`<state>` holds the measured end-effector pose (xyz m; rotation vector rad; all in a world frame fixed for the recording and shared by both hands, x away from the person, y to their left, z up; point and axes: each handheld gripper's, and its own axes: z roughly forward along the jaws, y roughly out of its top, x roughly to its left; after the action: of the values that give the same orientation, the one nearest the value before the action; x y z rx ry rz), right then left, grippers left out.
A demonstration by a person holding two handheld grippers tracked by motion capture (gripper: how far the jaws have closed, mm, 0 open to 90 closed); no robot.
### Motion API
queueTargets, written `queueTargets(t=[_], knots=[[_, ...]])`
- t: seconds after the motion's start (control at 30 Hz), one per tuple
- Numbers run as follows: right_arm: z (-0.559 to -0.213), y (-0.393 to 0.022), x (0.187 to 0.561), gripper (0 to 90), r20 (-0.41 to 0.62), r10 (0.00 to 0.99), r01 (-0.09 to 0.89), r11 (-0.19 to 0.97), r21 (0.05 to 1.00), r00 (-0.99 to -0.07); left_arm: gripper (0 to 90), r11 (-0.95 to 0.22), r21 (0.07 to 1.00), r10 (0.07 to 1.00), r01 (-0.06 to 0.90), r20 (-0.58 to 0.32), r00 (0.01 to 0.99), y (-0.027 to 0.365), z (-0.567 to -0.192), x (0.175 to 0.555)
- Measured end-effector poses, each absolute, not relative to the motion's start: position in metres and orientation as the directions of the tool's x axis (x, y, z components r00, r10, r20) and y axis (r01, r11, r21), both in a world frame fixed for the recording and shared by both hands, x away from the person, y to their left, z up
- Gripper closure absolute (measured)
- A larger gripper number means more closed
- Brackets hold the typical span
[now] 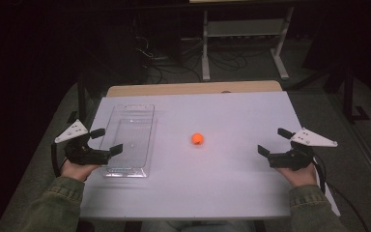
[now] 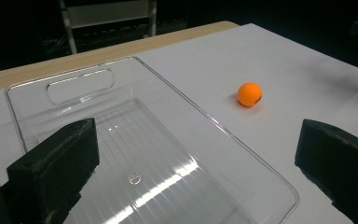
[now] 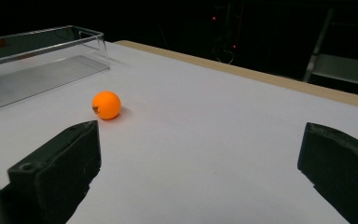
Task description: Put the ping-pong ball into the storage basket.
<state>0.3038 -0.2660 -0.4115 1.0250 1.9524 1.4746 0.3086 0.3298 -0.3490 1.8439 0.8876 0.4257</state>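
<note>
Olive-green sleeves, two, enter at the near edge of the high view, one forearm at each side of the table point(image 1: 232, 193).

Grippers, two. Left gripper point(image 1: 107, 141): held at the table's left edge, grey plate on top, pointing inward; jaws spread wide with nothing between them, the far jaw over the tray's near left rim. Right gripper point(image 1: 274, 140): held at the table's right edge, grey plate on top, pointing inward toward the middle; jaws likewise spread wide, grasping nothing. Hands wrap each gripper from below and behind.

Ball point(image 1: 197, 138), one. Orange, round, smooth, with a small dark mark on its side in both gripper views. Rests on the white tabletop between the two grippers, just right of the tray and apart from it, well apart from either gripper.

Tray point(image 1: 147, 145), one. Clear plastic, rectangular, ribbed floor, slot handle moulded in its far end. Lies lengthwise on the table's left half, nothing in it.

Table, one: white top, bare wood strip along the far edge.

Metal frame point(image 1: 244, 29), one, on the dark floor beyond, with cables around it.
</note>
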Motion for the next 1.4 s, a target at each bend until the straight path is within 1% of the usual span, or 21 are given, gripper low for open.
queueTargets(t=[0.2, 0.27, 0.43, 1.03, 1.4], knots=[[-0.412, -0.265, 0.304, 0.0, 0.055, 0.792, 0.273, 0.143, 0.951, -0.608, 0.0, -0.265, 0.877, 0.735, 0.401, -0.086, 0.673, 0.327, -0.347, 0.314], [-0.411, -0.265, 0.304, 0.0, 0.053, 0.792, 0.271, 0.144, 0.952, -0.609, 0.0, -0.263, 0.872, 0.734, 0.413, -0.097, 0.673, 0.326, -0.348, 0.317], [-0.412, -0.265, 0.304, 0.0, 0.050, 0.795, 0.273, 0.148, 0.951, -0.604, 0.0, -0.288, 0.860, 0.726, 0.421, -0.090, 0.681, 0.323, -0.347, 0.322], [-0.414, -0.262, 0.305, 0.0, 0.046, 0.790, 0.280, 0.161, 0.946, -0.611, 0.0, -0.341, 0.841, 0.705, 0.421, -0.067, 0.706, 0.311, -0.338, 0.337], [-0.414, -0.261, 0.304, 0.0, 0.049, 0.786, 0.282, 0.162, 0.946, -0.616, 0.0, -0.390, 0.825, 0.662, 0.409, -0.058, 0.747, 0.293, -0.334, 0.343]])
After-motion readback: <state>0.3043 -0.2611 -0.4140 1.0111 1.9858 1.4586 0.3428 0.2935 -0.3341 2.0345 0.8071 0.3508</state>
